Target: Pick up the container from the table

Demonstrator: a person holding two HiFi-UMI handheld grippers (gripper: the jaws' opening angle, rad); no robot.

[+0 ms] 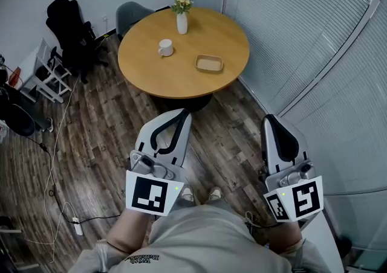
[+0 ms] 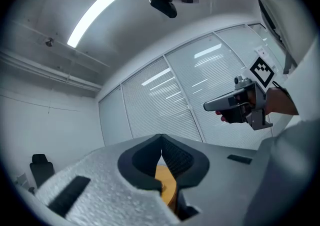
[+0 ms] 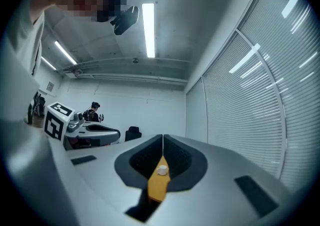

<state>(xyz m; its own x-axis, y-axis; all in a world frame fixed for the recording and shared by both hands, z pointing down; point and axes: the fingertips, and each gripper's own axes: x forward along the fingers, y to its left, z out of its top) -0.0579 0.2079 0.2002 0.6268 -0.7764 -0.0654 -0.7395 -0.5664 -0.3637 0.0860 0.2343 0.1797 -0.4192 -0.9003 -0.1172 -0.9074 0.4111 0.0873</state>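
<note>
The container (image 1: 209,63) is a shallow tan tray on the right part of a round wooden table (image 1: 151,75). A white mug (image 1: 165,48) and a white vase with flowers (image 1: 182,18) stand on the same table. My left gripper (image 1: 182,113) and right gripper (image 1: 269,119) are both held close to my body, well short of the table, jaws closed with nothing between them. In the left gripper view the left gripper (image 2: 161,139) shows only a strip of table (image 2: 167,184) through its gap. Past the right gripper (image 3: 163,138), its own view shows the mug (image 3: 162,170).
A black office chair (image 1: 69,24) and a grey chair (image 1: 130,15) stand behind the table. A blinds-covered glass wall (image 1: 314,36) runs along the right. Cables and a power strip (image 1: 77,226) lie on the wooden floor at left, near a white stand (image 1: 45,72).
</note>
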